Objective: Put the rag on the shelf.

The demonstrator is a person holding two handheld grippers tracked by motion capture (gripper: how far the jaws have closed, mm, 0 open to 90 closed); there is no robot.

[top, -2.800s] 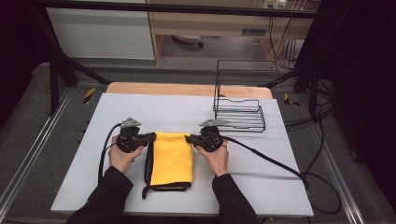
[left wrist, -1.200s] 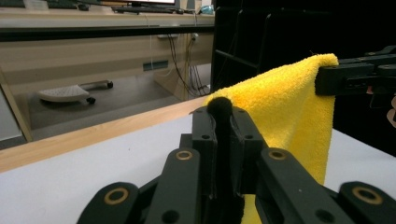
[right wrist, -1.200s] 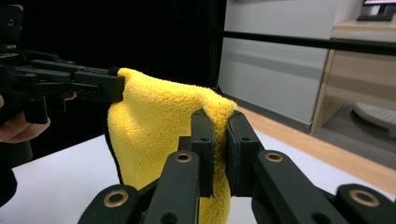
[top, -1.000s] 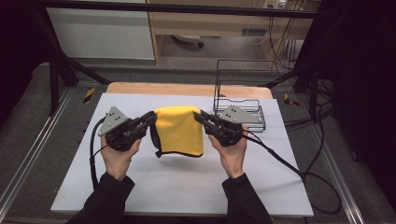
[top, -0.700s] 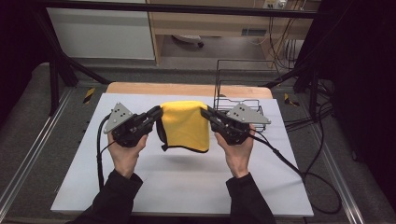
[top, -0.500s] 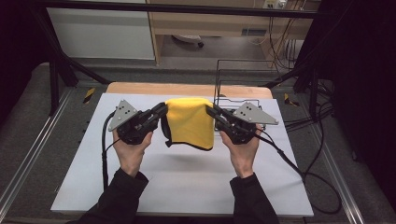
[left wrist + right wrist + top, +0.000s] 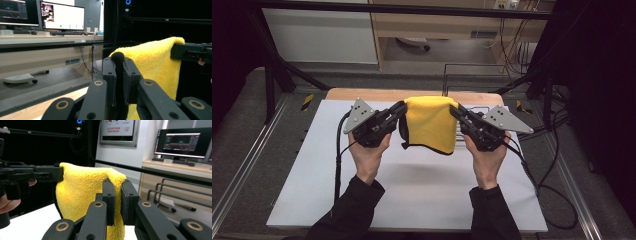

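White table (image 7: 312,165), wooden strip along its far edge. Black wire rack (image 7: 472,85) stands at the far right of the table, partly hidden behind the cloth.

Yellow terry towel (image 7: 430,122), black trim along one edge, held up in the air above the far middle of the table, clear of the surface. It hangs folded over, its top edge stretched between the two grippers, lower edge drooping free with the black trim showing at the bottom left.

Left gripper (image 7: 401,108): jaws nearly closed, pinching the towel's upper left corner. In the left gripper view (image 7: 119,75) the black trim sits squeezed between the pads, yellow pile spilling off to the right.

Right gripper (image 7: 455,111): jaws likewise nearly closed, clamped on the upper right corner. In the right gripper view (image 7: 117,200) a fold of yellow cloth is caught between the pads.

Both hands level with each other, grippers angled inward toward the towel.
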